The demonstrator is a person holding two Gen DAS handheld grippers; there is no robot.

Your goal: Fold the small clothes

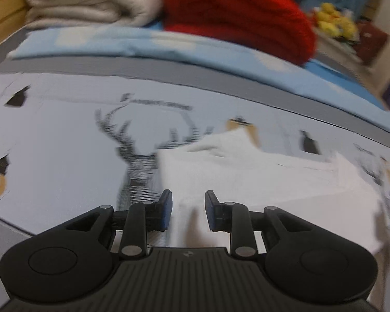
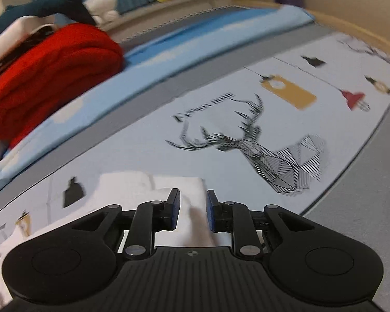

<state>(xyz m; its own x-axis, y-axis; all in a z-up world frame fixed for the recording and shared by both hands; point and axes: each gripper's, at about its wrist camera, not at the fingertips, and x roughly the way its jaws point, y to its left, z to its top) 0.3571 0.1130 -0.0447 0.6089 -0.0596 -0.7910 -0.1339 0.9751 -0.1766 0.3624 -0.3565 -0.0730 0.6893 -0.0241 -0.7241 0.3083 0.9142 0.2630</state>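
Note:
A small white garment lies flat on a pale sheet printed with a deer head. My left gripper is open just above the garment's near left part, holding nothing. In the right wrist view the same white garment lies under and ahead of my right gripper, which is open and empty over the garment's near edge. The deer print is to the right of it. Both views are blurred by motion.
A folded red blanket and a cream blanket lie at the back on a light blue cover. The red blanket also shows in the right wrist view. Yellow plush toys sit on a ledge beyond.

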